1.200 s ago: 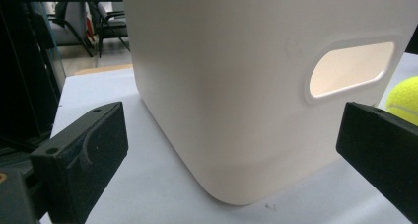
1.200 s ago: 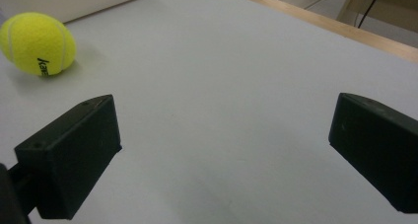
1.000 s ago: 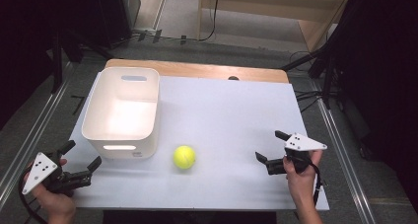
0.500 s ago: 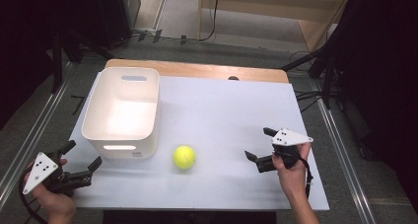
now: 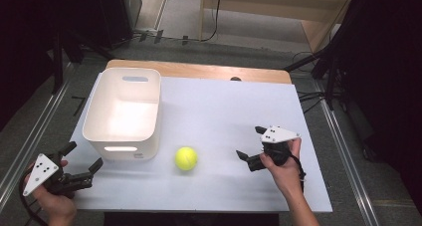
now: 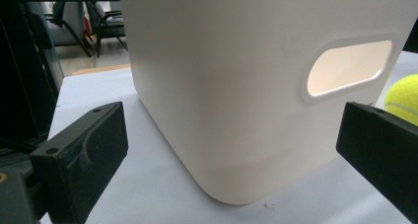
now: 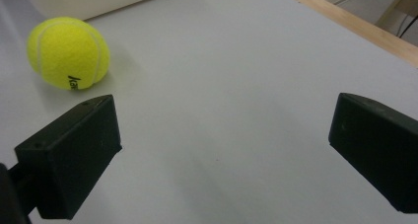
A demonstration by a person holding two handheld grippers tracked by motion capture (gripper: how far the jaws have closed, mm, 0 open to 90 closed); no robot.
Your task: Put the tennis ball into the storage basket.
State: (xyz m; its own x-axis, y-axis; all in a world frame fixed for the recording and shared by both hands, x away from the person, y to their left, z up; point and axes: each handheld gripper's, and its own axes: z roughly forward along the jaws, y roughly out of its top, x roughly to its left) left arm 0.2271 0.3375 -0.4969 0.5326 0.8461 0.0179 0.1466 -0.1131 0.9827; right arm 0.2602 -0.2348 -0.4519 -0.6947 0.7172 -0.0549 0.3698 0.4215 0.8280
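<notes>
A yellow tennis ball [image 5: 186, 158] lies on the white table [image 5: 224, 111], just right of the white bin [image 5: 124, 111]. My right gripper [image 5: 251, 143] stands open a short way right of the ball, jaws pointing left, nothing between them. Its own view has the ball [image 7: 68, 52] at upper left, beyond the left jaw. My left gripper [image 5: 83, 155] is open at the table's front-left corner, facing the bin's near wall [image 6: 256, 86] with its handle slot [image 6: 347, 66]. The ball's edge [image 6: 403, 98] peeks past the right jaw.
The bin stands at the left half of the table, its inside bare. A wooden strip [image 5: 199, 70] runs along the table's far edge. Metal rails and cables lie on the floor at both sides.
My right gripper has moved left across the table toward the ball, still open. The left gripper, the ball and the bin have stayed put.
</notes>
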